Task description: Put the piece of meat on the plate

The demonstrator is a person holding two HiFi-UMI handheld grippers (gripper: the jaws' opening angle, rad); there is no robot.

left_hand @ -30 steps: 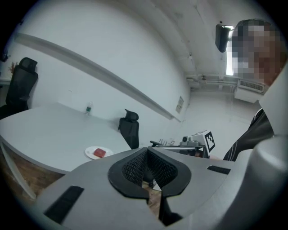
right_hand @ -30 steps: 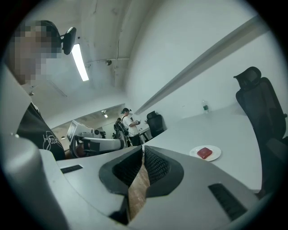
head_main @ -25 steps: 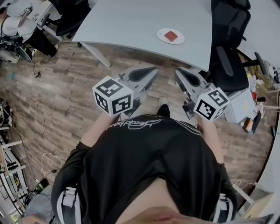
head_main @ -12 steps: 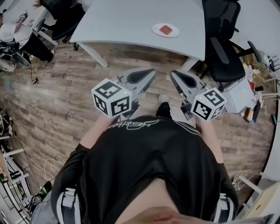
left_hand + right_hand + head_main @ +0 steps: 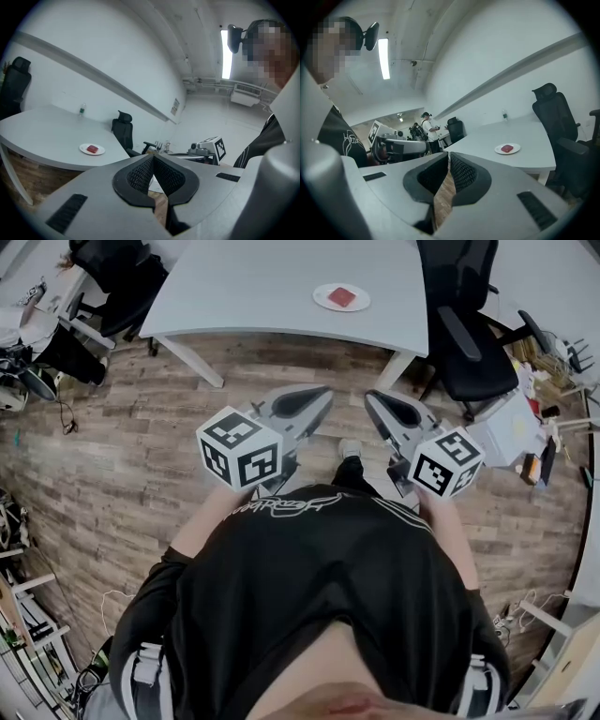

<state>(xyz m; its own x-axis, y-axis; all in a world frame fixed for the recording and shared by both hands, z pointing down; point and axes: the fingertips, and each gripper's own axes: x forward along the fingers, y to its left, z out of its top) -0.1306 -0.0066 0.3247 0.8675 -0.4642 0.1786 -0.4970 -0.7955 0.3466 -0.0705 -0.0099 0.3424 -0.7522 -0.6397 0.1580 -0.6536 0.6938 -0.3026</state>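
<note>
A red piece of meat point(image 5: 343, 296) lies on a small white plate point(image 5: 322, 298) on the grey table point(image 5: 272, 287), far ahead of me. Both grippers are held out in front of the person's body, above the wooden floor and well short of the table. The left gripper point(image 5: 323, 395) is shut with nothing in it, and so is the right gripper point(image 5: 373, 397). In the left gripper view the meat point(image 5: 93, 149) on the plate point(image 5: 84, 148) is small, beyond the closed tips of the left gripper point(image 5: 153, 157). The right gripper view shows the meat point(image 5: 506, 148) past the right gripper point(image 5: 448, 154).
A black office chair point(image 5: 469, 324) stands at the table's right end, another chair point(image 5: 117, 277) at its left. Boxes and clutter point(image 5: 534, 427) sit on the floor at the right. A bottle point(image 5: 82, 110) stands at the table's far edge. People point(image 5: 426, 125) stand in the background.
In the head view the table with the plate has slid up and to the left and looks smaller. Both grippers stay shut in front of the body.
</note>
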